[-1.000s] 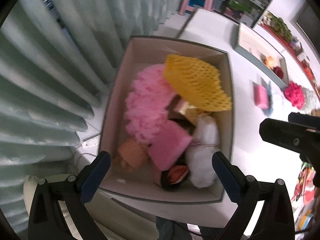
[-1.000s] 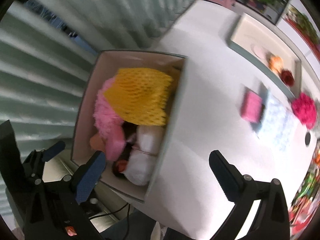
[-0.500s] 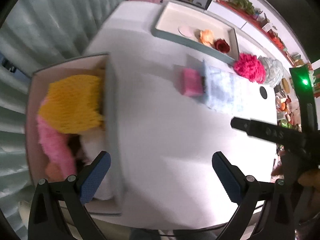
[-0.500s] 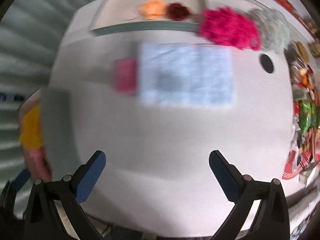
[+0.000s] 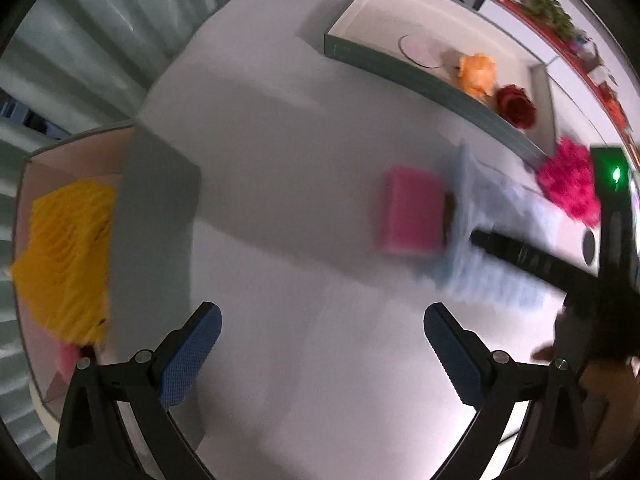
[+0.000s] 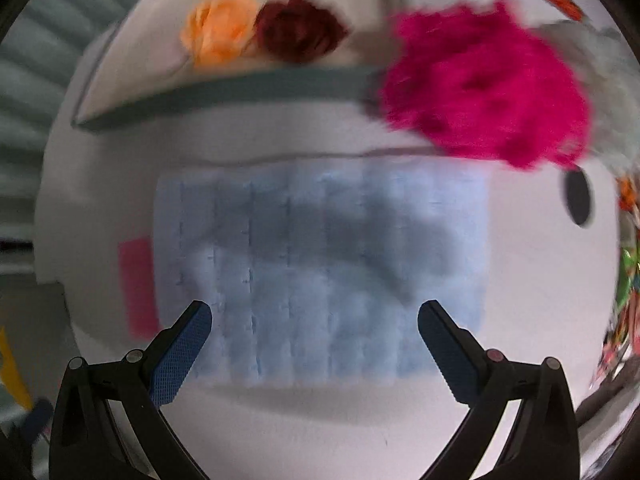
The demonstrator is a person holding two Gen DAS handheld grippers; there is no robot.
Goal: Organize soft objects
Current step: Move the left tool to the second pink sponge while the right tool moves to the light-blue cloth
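Observation:
A light blue quilted cloth [image 6: 320,272] lies flat on the white table, and my open, empty right gripper [image 6: 314,344] hovers over its near edge. A pink sponge [image 5: 412,210] lies at the cloth's left side; it also shows in the right wrist view [image 6: 136,284]. A magenta fluffy ball [image 6: 484,84] sits beyond the cloth. My left gripper [image 5: 320,354] is open and empty above bare table, right of a box [image 5: 156,216] holding a yellow foam net [image 5: 64,256]. The right gripper's body [image 5: 560,264] crosses the left wrist view.
A shallow tray [image 5: 404,68] at the back holds an orange flower [image 5: 476,74] and a dark red flower [image 5: 516,106]. A pale fluffy thing [image 6: 596,60] lies right of the magenta ball. A dark hole [image 6: 578,202] is in the tabletop. Curtains hang at the left.
Both grippers swung right, away from the box. The right one has closed in on the blue cloth, now over its near edge. Both stay open and empty.

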